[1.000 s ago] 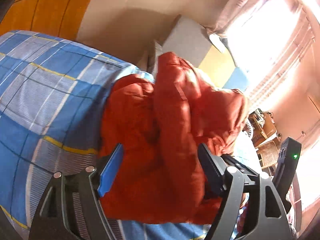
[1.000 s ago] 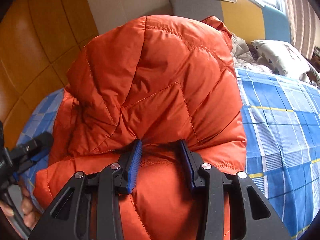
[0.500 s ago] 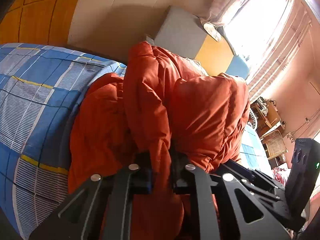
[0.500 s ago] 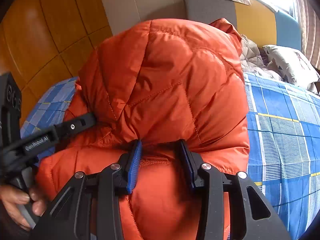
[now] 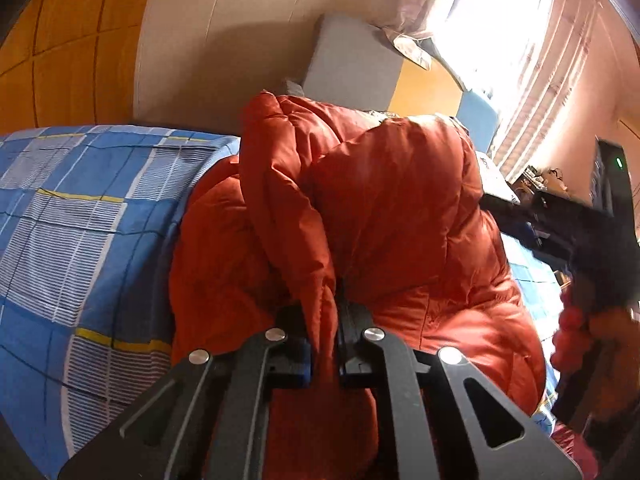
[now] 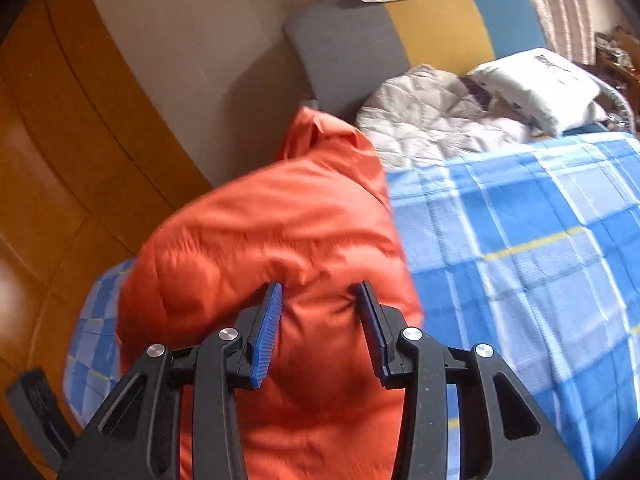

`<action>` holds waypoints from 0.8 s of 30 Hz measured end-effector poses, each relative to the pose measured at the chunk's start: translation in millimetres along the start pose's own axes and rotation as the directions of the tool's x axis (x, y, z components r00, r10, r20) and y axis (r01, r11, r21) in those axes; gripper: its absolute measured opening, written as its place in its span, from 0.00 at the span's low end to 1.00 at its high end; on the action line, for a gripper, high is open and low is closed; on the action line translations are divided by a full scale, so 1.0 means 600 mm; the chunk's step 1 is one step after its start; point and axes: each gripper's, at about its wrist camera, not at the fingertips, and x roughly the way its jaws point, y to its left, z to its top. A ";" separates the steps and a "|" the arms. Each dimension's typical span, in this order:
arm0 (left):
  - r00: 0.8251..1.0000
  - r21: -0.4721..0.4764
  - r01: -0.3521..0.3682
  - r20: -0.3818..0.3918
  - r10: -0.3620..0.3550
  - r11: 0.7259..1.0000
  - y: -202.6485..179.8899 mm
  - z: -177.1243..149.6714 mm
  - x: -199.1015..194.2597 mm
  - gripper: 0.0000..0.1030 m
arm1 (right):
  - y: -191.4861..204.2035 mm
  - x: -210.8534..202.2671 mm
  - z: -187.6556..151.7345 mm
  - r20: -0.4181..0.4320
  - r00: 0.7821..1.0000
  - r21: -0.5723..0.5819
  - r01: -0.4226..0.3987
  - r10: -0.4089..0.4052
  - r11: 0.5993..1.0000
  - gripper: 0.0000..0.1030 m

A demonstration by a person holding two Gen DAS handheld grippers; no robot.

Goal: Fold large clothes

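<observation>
An orange puffer jacket (image 5: 384, 208) lies bunched on the blue plaid bed cover (image 5: 80, 240). My left gripper (image 5: 324, 332) is shut on a fold of the jacket, the fabric pinched between its blue pads. In the right wrist view the jacket (image 6: 280, 248) is blurred by motion. My right gripper (image 6: 320, 300) stands open, its blue pads (image 6: 266, 332) on either side of the jacket's puffed fabric without pinching it. The right gripper's body (image 5: 600, 240) shows at the right edge of the left wrist view.
A grey, yellow and blue headboard (image 6: 400, 32) stands at the far end of the bed. A grey quilted blanket (image 6: 432, 120) and a white pillow (image 6: 540, 84) lie near it. Wooden panelling (image 6: 60, 160) runs along the left. A bright curtained window (image 5: 512, 40) is at the right.
My left gripper closed on a jacket fold and stays shut. My right gripper opened wider and pulled back; the jacket bulk dropped lower and the far bed came into view.
</observation>
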 end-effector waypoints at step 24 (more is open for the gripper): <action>0.996 -0.035 -0.076 -0.040 0.074 0.997 0.051 -0.029 0.056 0.10 | 0.102 0.120 -0.066 -0.040 0.981 -0.215 0.177 -0.190 0.960 0.39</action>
